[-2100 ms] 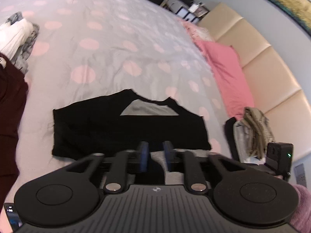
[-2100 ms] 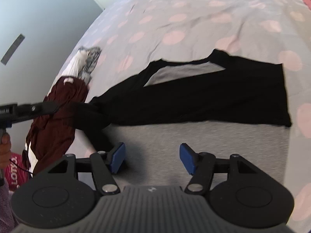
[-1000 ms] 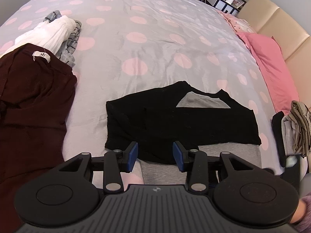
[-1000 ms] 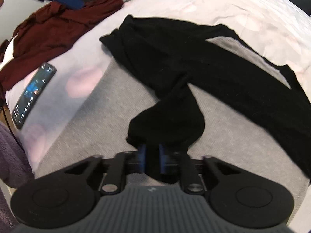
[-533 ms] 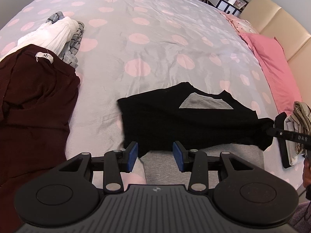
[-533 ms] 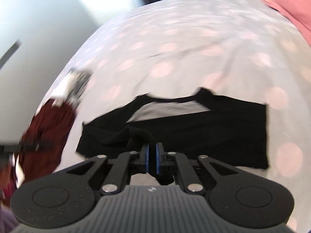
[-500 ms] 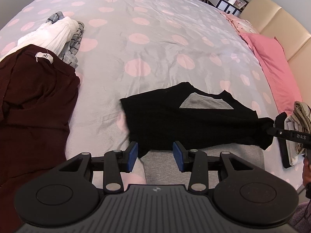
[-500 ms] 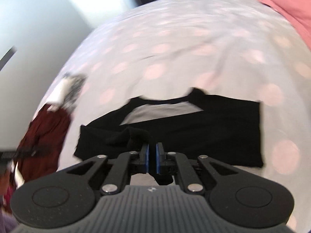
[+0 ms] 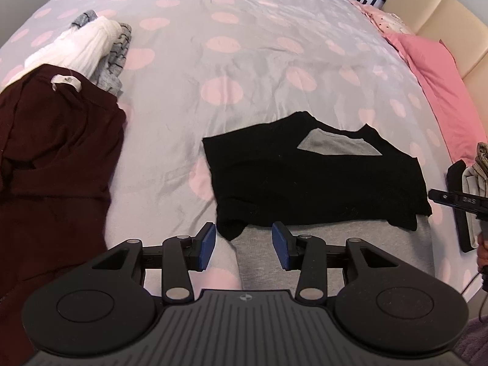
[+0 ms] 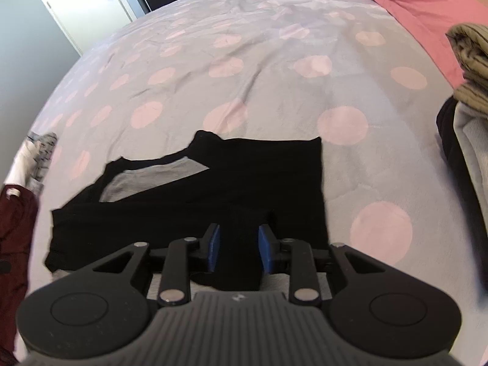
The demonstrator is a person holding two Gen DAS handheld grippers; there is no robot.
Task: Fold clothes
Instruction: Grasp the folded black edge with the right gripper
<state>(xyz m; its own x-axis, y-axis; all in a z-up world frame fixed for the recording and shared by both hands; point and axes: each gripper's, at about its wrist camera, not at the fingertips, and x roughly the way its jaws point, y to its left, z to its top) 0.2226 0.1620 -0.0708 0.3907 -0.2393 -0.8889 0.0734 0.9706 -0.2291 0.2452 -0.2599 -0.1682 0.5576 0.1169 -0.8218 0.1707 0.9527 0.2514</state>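
Black-and-grey top (image 9: 314,183) is lying flat on the spotted bedspread (image 9: 219,61), both black sleeves already crossed over the chest — grey body still showing below, so the final fold-up looks left to do. Right gripper (image 10: 238,250) is hovering over the sleeve it laid across; its jaws have just been opening, sleeve cloth sitting between the blue pads but no longer pinched. Left gripper (image 9: 244,245) is waiting with jaws parted, nothing in them, over the shirt's near left edge. Fabric is reading as soft, limp jersey, matte. Maroon garment (image 9: 52,167) and white ribbed knit (image 9: 82,45) are waiting unfolded on the left; a folded stack (image 10: 469,97) is sitting on the right.
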